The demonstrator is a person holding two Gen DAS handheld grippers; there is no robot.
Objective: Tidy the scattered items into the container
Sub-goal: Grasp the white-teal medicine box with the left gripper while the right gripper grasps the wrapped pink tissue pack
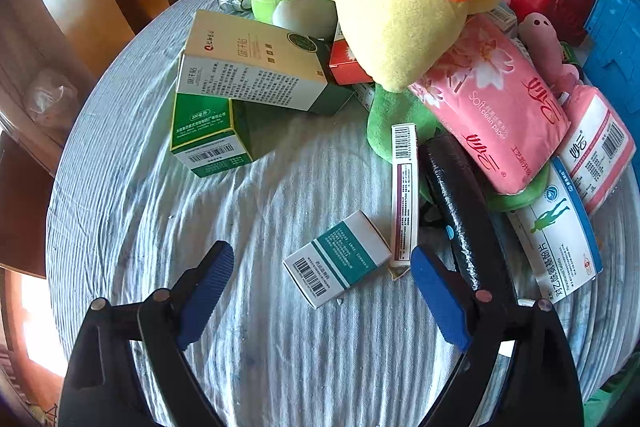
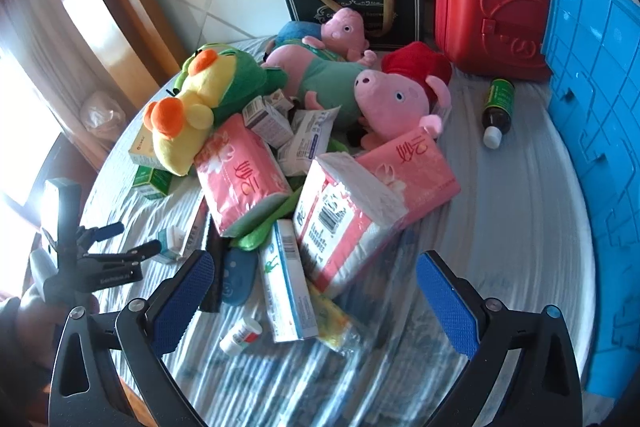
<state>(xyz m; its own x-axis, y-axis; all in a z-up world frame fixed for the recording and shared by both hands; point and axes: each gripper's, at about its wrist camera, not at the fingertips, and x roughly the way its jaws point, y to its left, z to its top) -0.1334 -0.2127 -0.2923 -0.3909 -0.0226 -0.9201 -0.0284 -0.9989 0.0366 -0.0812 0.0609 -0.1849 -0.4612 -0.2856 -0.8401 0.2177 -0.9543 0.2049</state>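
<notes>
Cardboard teal-striped box [image 1: 338, 263] lay near, light, stiff; I judged its long sides best. Left fingers [image 1: 322, 269] open, empty; right fingers [image 2: 316, 277] too.

Cloth [image 1: 260, 367] pale blue-grey, finely striped; plush toy [image 1: 404, 11] yellow with orange feet; tissue pack [image 1: 496, 115] pink, floral print; case [image 2: 488, 15] red; crate [image 2: 600, 147] blue.
</notes>
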